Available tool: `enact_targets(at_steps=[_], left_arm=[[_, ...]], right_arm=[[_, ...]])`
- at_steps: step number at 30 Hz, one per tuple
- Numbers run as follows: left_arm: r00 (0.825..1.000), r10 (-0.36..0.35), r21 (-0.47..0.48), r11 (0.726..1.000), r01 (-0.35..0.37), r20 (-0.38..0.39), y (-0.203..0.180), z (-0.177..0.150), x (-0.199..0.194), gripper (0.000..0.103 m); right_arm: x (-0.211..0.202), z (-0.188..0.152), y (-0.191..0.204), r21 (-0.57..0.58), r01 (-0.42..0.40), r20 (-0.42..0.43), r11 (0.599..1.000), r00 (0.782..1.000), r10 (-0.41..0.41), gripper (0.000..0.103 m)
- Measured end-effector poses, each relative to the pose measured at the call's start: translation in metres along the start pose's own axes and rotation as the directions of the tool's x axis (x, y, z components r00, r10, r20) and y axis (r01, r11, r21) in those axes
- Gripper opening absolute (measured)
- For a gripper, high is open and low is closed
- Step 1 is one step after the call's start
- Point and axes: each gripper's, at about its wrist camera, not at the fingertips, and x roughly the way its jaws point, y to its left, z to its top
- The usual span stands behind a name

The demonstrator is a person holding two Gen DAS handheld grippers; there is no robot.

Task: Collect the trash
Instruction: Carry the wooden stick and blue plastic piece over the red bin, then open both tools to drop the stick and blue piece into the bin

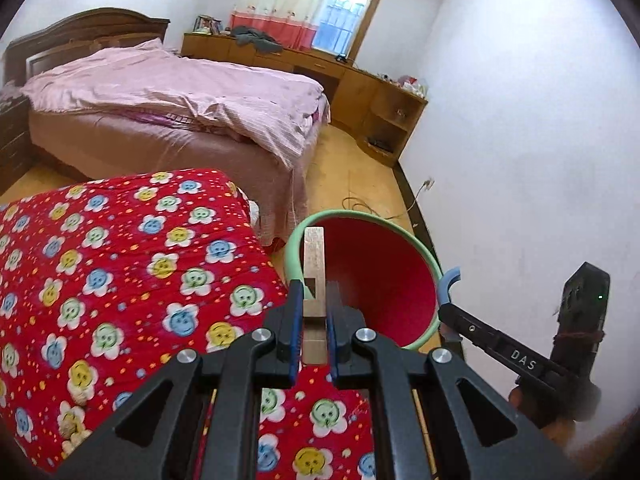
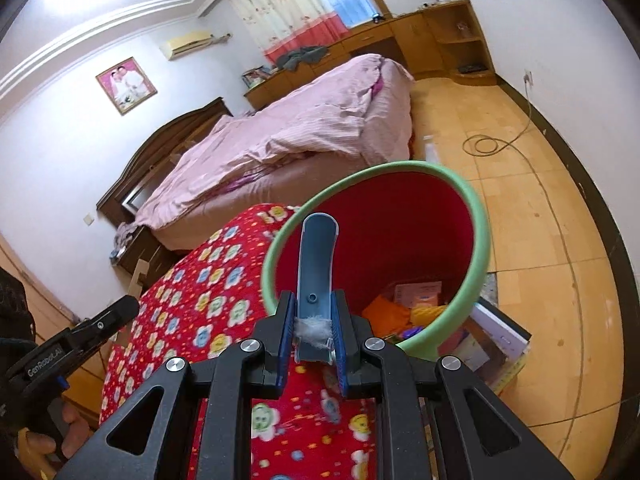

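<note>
The left gripper (image 1: 314, 312) clenches a flat tan wooden strip (image 1: 314, 256) at lower centre, before the red bin with a green rim (image 1: 368, 216). The right gripper (image 2: 314, 320) grasps a curved blue plastic piece (image 2: 316, 264) over the bin's mouth. Orange and pink scraps (image 2: 404, 304) already lie inside; both held pieces remain undropped.

Left gripper (image 1: 313, 320): black angular linkage arms, silver round pivot screws, blue pads on the inner finger faces. Right gripper (image 2: 313, 330): same black frame, silver screws, blue pads. Side views show white lettering, "DAS" on the right unit, "GenRobot.AI" on the left.
</note>
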Motion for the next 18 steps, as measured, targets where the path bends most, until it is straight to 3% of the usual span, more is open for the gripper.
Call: enact_targets(at_steps=[8,15,18], left_arm=[[0.997,-0.015,0.044,0.999,0.018,-0.069,-0.024,0.003,0.048,0.009],[0.99,-0.077,0.083,0.993,0.088,-0.12,-0.047,-0.002,0.09,0.009],[0.99,-0.066,0.102,0.992,0.079,-0.128,-0.052,-0.004,0.105,0.009]], right_arm=[[0.007,0.006,-0.027,0.044,0.036,-0.006,0.998,0.999,-0.036,0.018],[0.014,0.008,-0.051,0.083,0.066,-0.031,0.994,0.997,-0.064,0.018],[0.021,0.01,-0.054,0.077,0.073,-0.043,0.994,0.997,-0.07,0.018]])
